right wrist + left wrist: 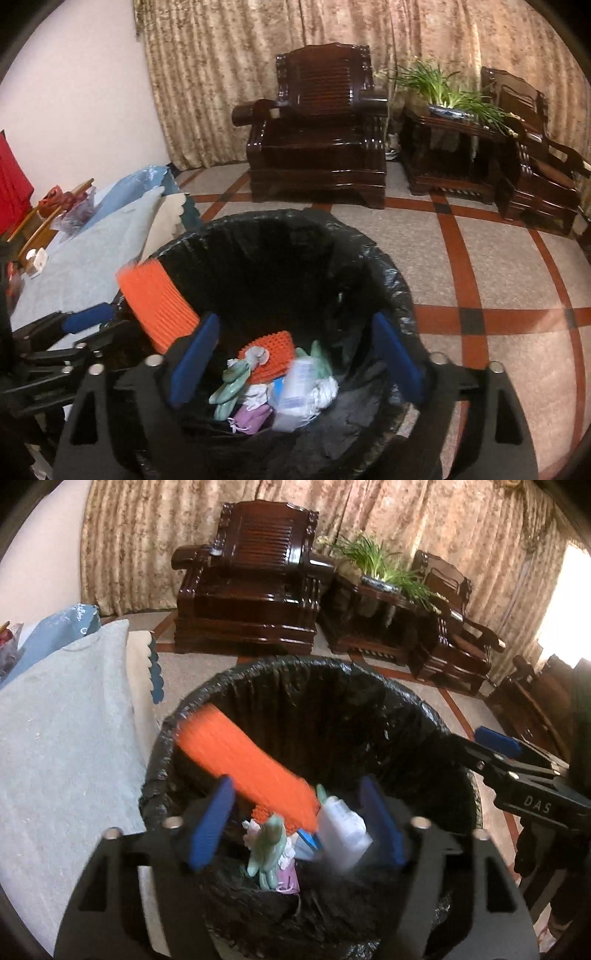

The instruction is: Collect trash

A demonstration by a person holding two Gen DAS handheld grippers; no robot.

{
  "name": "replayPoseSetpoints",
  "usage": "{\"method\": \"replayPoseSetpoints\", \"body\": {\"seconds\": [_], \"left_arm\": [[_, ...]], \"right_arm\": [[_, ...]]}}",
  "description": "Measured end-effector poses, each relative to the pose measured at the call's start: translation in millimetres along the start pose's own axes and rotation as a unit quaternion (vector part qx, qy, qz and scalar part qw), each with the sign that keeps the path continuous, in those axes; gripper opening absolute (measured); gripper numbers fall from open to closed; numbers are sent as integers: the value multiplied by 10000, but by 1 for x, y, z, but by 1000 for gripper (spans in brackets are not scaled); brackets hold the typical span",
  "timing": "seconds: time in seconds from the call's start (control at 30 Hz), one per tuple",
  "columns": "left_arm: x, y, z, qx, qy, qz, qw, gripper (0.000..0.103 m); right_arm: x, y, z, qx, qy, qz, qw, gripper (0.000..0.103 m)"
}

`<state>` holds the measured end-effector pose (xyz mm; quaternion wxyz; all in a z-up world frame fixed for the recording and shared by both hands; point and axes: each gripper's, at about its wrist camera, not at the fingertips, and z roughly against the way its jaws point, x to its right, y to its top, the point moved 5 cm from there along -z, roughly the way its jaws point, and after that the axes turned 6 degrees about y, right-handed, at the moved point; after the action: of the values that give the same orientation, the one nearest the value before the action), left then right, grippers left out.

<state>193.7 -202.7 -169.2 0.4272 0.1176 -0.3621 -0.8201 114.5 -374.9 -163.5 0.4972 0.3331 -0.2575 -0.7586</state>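
Observation:
A trash bin lined with a black bag (280, 679) (295, 225) stands on the floor below both grippers. A blurred orange ribbed piece (247, 764) (155, 299) is inside the bin near its left rim, touching neither gripper. A blurred white bottle (341, 834) (295, 384) is over the trash. At the bottom lie another orange piece (271, 354), pale green gloves (267, 853) (231, 384) and a purple pouch (251, 417). My left gripper (295, 827) is open and empty over the bin. My right gripper (295, 365) is open and empty over the bin.
A table with a light blue-grey cloth (62, 716) (85, 258) touches the bin's left side. Dark wooden armchairs (251, 587) (321, 129) and a side table with a plant (376, 587) (447, 122) stand behind. The tiled floor (480, 266) lies to the right.

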Motion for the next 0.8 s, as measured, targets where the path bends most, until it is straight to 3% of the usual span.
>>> {"method": "replayPoseSetpoints", "body": {"seconds": [0.1,0.4,0.8], "left_arm": [[-5,5,9,121,4,70,9999,86],[-21,14,41,387,321,165,9986,87],[-32,19,108,617,767,244,9948,94]], "right_arm": [[5,2,4,72,-97,-15,9999,96],[1,8,18,198,-49,50,9998,97],[-44,23,63,205,348,480,9980,97]]}}
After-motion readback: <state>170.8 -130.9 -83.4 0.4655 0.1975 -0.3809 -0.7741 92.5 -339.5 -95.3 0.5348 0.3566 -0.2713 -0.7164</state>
